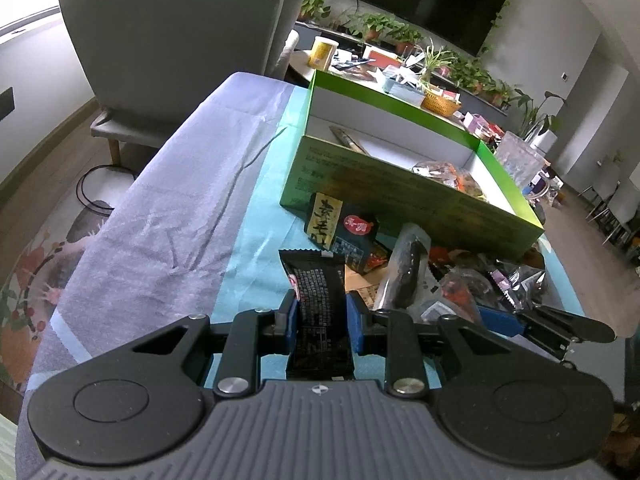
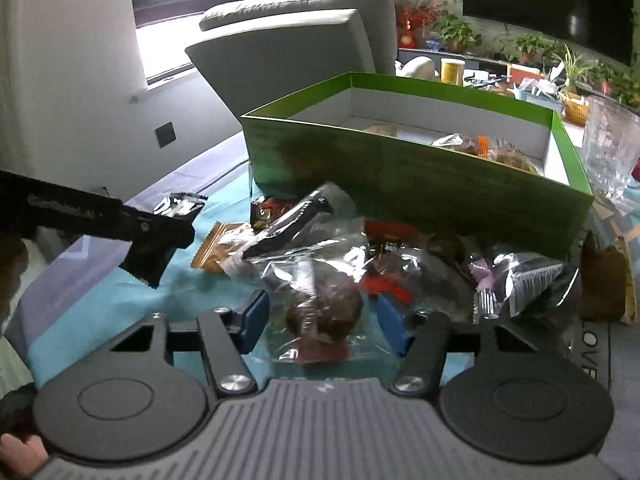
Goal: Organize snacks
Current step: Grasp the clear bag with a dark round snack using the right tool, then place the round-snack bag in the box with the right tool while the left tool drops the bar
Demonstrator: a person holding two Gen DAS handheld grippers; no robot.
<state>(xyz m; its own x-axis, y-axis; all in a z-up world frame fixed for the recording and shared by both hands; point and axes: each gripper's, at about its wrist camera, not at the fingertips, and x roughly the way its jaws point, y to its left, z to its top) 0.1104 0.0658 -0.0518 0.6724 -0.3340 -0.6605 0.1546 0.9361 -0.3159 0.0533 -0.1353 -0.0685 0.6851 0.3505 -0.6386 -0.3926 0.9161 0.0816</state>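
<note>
my left claw [image 1: 322,312]: pinching a black snack packet [image 1: 320,300] between both blue pads, the packet standing up on end with tiny white print down its back and a crimped top edge

my right claw [image 2: 320,320]: spread around a clear-wrapped round brown snack [image 2: 324,316]; pads look just off the crinkly wrapper, can't swear whether they're touching it

snack pile [image 2: 360,256]: loose on the teal cloth [image 1: 260,220] at 12 o'clock from my right claw, right against the near wall of the box. Mostly shiny clear wrappers, too jumbled for an honest count

ones I can pick out: one black pouch with a yellow label [image 1: 340,232], one long clear pack with a dark bar inside [image 1: 408,272], one orange packet [image 2: 216,248]

green box [image 1: 400,196]: just one, white inside, open top, at 1 o'clock from my left claw; a few snacks already in its far right corner

grey chairs [image 1: 180,40]: two, behind the table at 11 o'clock
</note>
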